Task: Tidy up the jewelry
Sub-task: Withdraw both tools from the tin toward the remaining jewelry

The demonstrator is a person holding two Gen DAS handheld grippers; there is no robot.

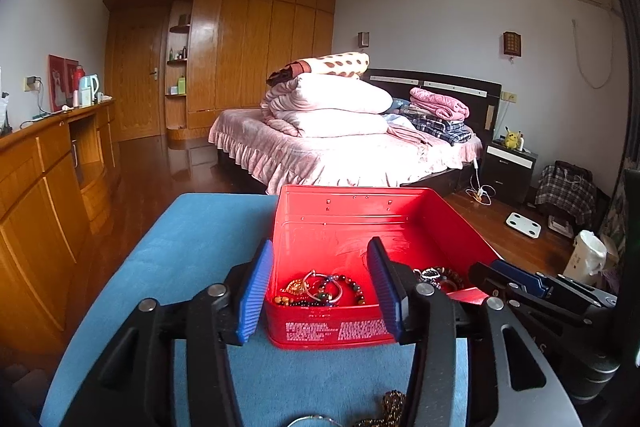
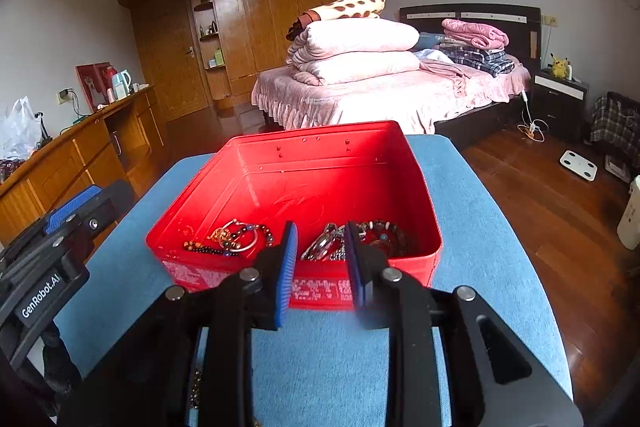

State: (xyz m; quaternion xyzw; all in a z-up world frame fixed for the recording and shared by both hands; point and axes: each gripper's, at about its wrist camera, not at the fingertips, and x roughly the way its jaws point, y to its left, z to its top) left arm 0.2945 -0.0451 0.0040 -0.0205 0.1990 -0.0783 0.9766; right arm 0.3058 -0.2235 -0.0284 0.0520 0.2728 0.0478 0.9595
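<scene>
Red tin [image 2: 296, 183] open on blue table [image 2: 472, 227], jewelry along its near wall: beaded bracelets [image 2: 236, 239] at left, darker beads and metal pieces [image 2: 360, 239] at right. Left tongs [image 1: 320, 291] spread, pinching nothing, straddling tin's near-left corner. Right tongs [image 2: 322, 263] parted a little, empty, just before near wall. More chain [image 1: 394, 405] on table under left tongs.

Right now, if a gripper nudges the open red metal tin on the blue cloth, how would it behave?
The red metal tin looks thin-walled and mostly empty, so probably light and stiff. Its flat base on the blue cloth suggests sliding, not tipping; the beaded bracelets would likely shift.
</scene>
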